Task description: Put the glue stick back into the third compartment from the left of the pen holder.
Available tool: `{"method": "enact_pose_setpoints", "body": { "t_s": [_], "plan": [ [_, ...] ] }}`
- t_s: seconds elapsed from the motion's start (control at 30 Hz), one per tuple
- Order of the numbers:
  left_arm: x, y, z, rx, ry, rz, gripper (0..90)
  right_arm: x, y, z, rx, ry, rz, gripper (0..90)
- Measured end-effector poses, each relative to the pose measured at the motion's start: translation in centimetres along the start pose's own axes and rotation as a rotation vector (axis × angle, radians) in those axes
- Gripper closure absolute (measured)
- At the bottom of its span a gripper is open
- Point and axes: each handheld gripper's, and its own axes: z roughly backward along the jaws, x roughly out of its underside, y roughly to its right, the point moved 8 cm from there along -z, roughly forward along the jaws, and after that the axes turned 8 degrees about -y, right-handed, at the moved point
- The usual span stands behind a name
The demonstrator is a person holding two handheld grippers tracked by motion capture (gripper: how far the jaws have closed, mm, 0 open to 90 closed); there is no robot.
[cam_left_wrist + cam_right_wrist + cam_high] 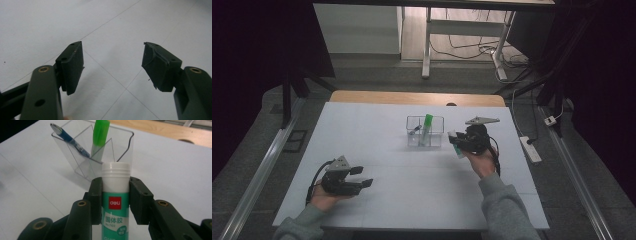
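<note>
glue stick [115,202], light, stiff, smooth plastic (likely slippery), sits clamped mid-barrel in the right gripper [115,200]; left gripper [112,66] gapes empty.

Glue stick [115,202]: glossy printed label, smooth white plastic cap. Organiser [82,155]: clear glossy plastic. Table [377,150]: matt white surface, wooden edge. Gripper pads [72,67]: matt dark plastic.

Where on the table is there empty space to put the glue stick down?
The white table is bare left of the clear holder, and in front of it between the left gripper and right gripper. It is crowded around the holder, where the glue stick is.
</note>
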Motion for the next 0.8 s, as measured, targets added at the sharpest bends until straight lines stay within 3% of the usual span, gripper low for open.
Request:
{"method": "enact_pose_setpoints", "body": {
  "t_s": [0.43, 0.8],
  "plan": [
    [0.0, -0.1, 0.1, -0.005, 0.005, 0.0, 33.4, -2.3, -0.2, 1.9, 0.007, 0.135, 0.01, 64.6],
    [0.0, -0.2, 0.2, -0.01, 0.008, 0.003, 33.3, -4.1, -0.8, 2.6, -0.002, 0.193, 0.033, 64.6]
  ]
}}
